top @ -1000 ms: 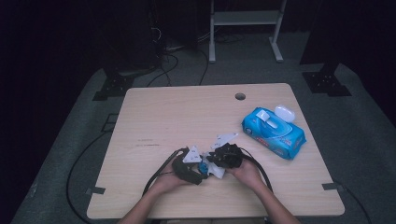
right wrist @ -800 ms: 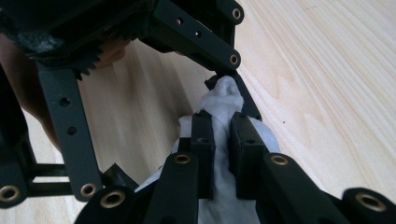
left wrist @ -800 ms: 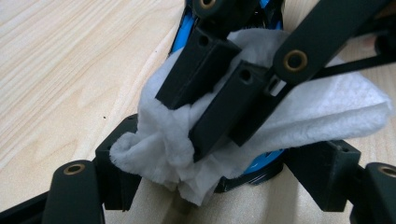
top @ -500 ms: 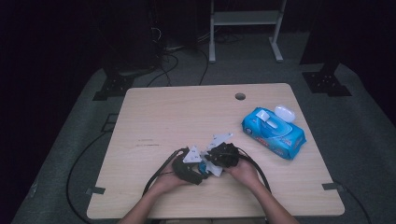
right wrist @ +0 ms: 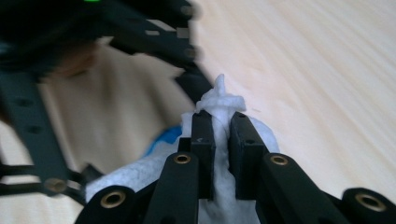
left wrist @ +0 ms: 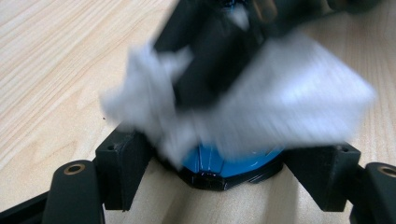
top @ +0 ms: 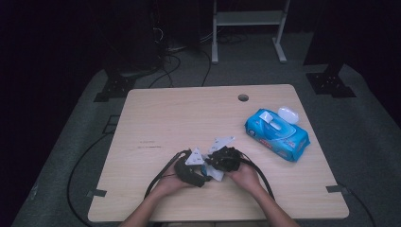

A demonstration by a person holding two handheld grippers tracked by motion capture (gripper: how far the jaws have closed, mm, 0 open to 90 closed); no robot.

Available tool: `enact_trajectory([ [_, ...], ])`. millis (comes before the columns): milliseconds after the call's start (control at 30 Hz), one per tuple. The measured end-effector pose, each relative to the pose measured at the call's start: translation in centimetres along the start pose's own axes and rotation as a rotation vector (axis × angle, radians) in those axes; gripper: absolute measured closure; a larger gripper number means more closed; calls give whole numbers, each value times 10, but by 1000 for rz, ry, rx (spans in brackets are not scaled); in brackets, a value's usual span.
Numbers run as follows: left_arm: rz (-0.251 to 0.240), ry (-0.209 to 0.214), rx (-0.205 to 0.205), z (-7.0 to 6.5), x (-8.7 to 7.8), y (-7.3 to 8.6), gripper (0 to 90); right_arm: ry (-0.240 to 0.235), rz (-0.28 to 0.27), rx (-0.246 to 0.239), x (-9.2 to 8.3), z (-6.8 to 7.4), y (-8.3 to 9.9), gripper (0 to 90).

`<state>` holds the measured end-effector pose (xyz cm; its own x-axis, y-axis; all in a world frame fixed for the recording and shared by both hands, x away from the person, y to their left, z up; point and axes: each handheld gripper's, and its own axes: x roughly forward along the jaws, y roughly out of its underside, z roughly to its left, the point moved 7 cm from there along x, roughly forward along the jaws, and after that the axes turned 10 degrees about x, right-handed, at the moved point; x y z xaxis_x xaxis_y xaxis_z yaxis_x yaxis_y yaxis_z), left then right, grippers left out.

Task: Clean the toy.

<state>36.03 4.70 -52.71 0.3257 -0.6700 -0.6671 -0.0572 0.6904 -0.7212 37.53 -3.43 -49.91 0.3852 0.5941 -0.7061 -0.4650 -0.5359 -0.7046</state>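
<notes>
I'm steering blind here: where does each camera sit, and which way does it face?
High view: above the near edge, facing forward and down at the table; forearms, both hands.
Left gripper view: on the left tongs, facing their blue disc and the wipe.
Right gripper view: on the right tongs, pinching the wipe.
All three show the wipe.

Left gripper (top: 201, 171) fingers spread wide; right gripper (top: 215, 163) fingers pinched nearly together.
</notes>
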Motion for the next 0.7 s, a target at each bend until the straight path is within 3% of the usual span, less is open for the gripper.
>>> enact_trajectory([
  [67,1,-2,0,0,0,0,254,15,5,-44,3,6,-1,809],
  [100,1,-2,0,0,0,0,254,15,5,-44,3,6,-1,809],
  [267,-1,-3,6,0,1,0,254,29,-19,71,-11,-21,3,809],
  [367,-3,-1,4,1,1,0,254,28,-22,87,-11,-24,4,810],
  [467,-4,2,-3,0,0,0,254,26,-24,94,-5,-19,1,809],
  [567,-1,0,0,0,0,0,254,26,-20,81,-4,-17,0,809],
  [700,-1,5,0,1,1,0,253,17,-27,126,-12,-30,5,809],
])
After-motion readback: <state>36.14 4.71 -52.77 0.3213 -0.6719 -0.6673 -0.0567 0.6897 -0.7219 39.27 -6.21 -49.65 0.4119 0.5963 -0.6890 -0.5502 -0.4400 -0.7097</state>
